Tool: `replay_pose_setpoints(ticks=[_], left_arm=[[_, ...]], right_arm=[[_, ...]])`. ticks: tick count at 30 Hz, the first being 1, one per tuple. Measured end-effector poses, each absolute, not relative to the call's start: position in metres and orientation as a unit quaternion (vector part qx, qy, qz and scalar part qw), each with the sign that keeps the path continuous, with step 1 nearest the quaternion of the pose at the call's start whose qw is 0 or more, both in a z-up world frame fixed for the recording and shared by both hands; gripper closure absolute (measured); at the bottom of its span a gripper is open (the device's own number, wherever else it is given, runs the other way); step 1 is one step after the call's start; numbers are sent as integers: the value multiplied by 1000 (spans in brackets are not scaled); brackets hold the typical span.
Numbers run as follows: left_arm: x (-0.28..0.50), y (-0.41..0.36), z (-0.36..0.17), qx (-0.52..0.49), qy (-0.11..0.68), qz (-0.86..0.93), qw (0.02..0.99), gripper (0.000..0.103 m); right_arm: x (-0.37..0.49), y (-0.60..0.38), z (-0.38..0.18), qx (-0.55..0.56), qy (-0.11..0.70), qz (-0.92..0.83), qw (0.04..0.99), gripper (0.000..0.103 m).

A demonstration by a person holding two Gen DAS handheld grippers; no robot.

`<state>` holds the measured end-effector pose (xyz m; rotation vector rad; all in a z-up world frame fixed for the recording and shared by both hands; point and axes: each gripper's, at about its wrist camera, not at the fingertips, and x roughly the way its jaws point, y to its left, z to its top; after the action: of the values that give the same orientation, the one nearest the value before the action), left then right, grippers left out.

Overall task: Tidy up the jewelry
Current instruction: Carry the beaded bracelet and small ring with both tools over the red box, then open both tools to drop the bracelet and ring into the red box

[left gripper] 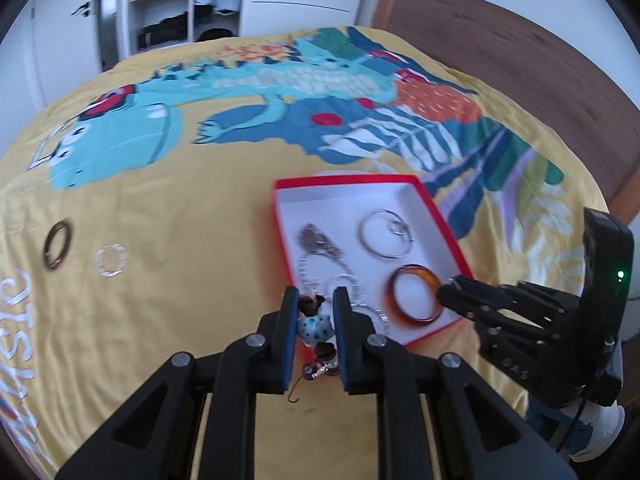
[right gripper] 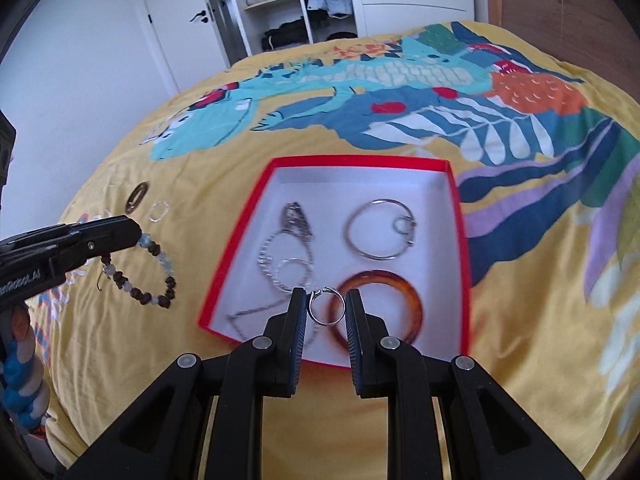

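Note:
A red box (right gripper: 234,240) with a white inside lies on the yellow bedspread; it also shows in the left wrist view (left gripper: 440,216). It holds a silver hoop (right gripper: 378,226), an amber bangle (right gripper: 404,284), a chain bracelet (right gripper: 280,264) and a dark pendant (right gripper: 294,216). My left gripper (left gripper: 316,308) is shut on a beaded bracelet (left gripper: 316,326) with a blue owl charm, left of the box; the bracelet hangs below it in the right wrist view (right gripper: 154,276). My right gripper (right gripper: 326,308) is shut on a small silver ring (right gripper: 326,306) over the box's near edge.
A brown ring (left gripper: 58,244) and a clear ring (left gripper: 111,261) lie on the bedspread to the left. A wooden headboard (left gripper: 520,64) is at the right. White wardrobes (right gripper: 280,4) stand behind the bed.

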<state>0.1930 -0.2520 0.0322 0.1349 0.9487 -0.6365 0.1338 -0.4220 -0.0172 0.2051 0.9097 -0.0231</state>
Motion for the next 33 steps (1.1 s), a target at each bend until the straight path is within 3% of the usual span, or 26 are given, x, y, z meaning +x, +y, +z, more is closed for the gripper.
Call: replay_pose_setpoints(ticks=[7,16,33], left_arm=[[195,-293,-7,90,482,-308,816,87],[202,-291,-50,101,519,-298,795,87],[201,-290,-66,94,525,-298,792,86]], right_arm=[[140,-442,-39,110,452,-9,885,84],[159,-440,-63,103,477,5,873,84],[169,-438,-79,76,506,12,859,83]])
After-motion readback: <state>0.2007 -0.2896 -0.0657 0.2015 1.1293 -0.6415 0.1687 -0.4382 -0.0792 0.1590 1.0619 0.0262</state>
